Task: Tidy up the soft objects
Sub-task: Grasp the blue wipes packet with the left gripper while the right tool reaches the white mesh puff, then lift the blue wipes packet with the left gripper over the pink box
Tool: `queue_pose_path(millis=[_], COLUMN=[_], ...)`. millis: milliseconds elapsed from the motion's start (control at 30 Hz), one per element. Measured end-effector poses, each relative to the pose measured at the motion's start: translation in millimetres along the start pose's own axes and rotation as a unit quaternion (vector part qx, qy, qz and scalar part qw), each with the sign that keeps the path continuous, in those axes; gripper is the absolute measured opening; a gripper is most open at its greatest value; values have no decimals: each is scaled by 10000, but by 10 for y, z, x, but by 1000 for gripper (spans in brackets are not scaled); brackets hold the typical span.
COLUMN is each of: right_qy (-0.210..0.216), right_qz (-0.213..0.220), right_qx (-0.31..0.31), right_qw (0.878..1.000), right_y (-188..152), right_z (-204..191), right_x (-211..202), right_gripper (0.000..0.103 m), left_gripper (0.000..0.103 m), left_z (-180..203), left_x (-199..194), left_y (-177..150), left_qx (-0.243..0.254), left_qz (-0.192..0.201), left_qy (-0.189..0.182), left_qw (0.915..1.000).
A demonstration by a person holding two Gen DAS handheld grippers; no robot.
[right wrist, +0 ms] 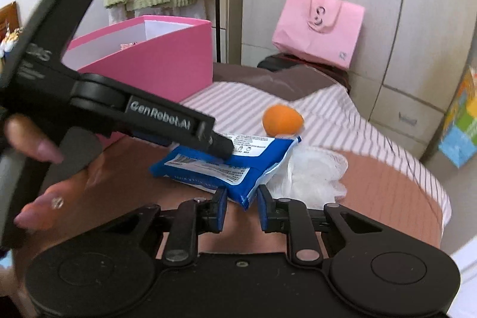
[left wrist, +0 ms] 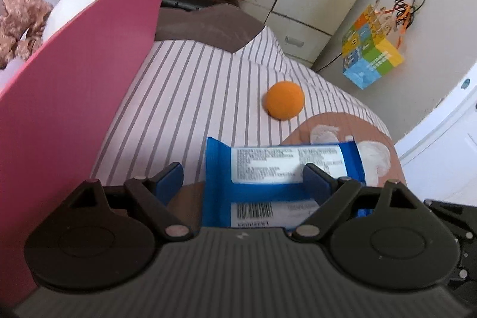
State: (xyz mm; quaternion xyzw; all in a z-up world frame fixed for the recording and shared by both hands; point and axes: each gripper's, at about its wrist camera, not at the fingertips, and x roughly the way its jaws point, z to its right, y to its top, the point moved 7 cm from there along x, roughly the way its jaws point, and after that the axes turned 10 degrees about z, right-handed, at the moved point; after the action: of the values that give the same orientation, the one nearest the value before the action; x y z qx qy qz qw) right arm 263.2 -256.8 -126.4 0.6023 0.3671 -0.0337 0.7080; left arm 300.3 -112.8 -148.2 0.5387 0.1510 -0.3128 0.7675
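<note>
Two hand-held grippers on the blue packet (right wrist: 226, 166): we clamp its corner with the right hand-held gripper (right wrist: 242, 206), keep the left hand-held gripper (left wrist: 244, 178) spread apart, then lift gently toward the pink box (left wrist: 74, 85).

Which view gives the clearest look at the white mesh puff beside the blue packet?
The right wrist view: the white mesh puff shows nearly whole, lying just right of the blue packet. In the left wrist view the puff is mostly hidden behind the packet, only frilly edges peeking out.
</note>
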Motion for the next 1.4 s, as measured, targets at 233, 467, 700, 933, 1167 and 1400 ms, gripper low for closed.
queue_pose_path(millis=[233, 467, 700, 933, 1167, 1400], right_qy=[-290, -744, -584, -199, -310, -487], right_qz=[104, 334, 187, 100, 77, -5], right_qx=[-207, -939, -763, 15, -317, -494], right_qw=[9993, 9922, 9952, 9998, 9990, 9976], right_y=[-149, -113, -82, -125, -138, -186], right_z=[20, -115, -145, -1, -174, -364], right_x=[106, 66, 173, 351, 347, 164], right_gripper=[41, 61, 62, 63, 63, 63], left_gripper=[82, 57, 56, 56, 51, 52], left_z=[45, 56, 62, 46, 133, 180], left_x=[-35, -84, -85, -92, -168, -364], left_y=[-88, -121, -128, -132, -177, -268], left_qx=[326, 526, 567, 584, 615, 692], left_qz=[158, 215, 238, 232, 162, -5], left_qy=[101, 57, 58, 12, -372, -546], left_qw=[9993, 9984, 9981, 9980, 9973, 9961])
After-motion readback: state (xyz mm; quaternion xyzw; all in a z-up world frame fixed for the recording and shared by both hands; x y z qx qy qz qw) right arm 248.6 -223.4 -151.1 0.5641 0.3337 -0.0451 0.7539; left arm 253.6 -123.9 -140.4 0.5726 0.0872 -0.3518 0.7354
